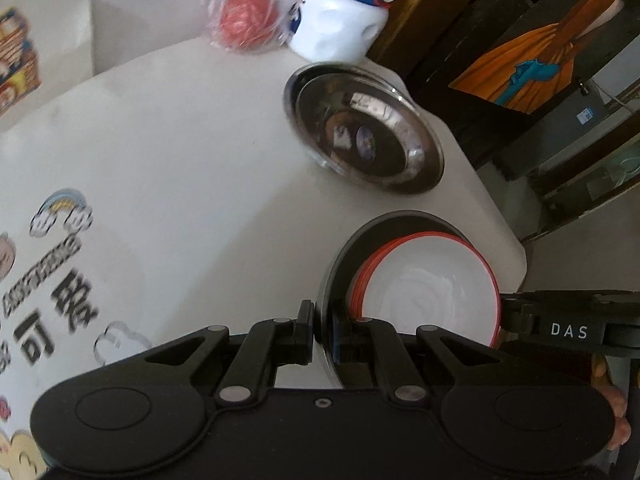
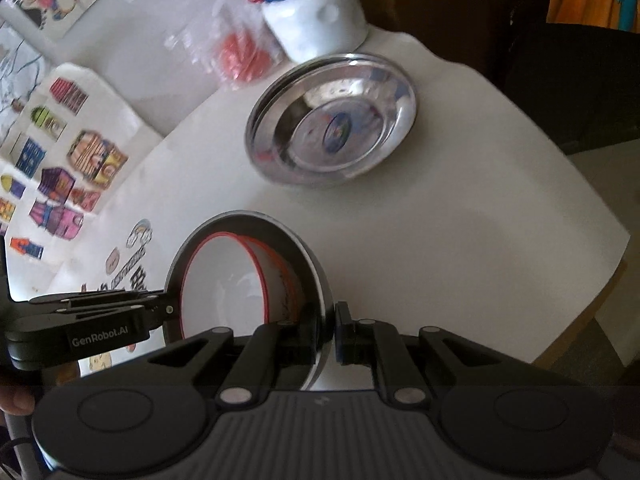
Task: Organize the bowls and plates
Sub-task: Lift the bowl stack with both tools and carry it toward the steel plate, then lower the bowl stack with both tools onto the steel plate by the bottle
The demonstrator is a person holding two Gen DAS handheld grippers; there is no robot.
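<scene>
I see a dark steel-rimmed plate point(image 1: 340, 264) held on edge with a white red-rimmed bowl point(image 1: 432, 284) nested in it; shiny steel plates point(image 2: 332, 120) lie stacked flat beyond, near the table's corner.

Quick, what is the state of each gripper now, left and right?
Left gripper: shut on the rim of the steel plate that carries the white bowl.
Right gripper: shut on the same steel plate's opposite rim.
</scene>
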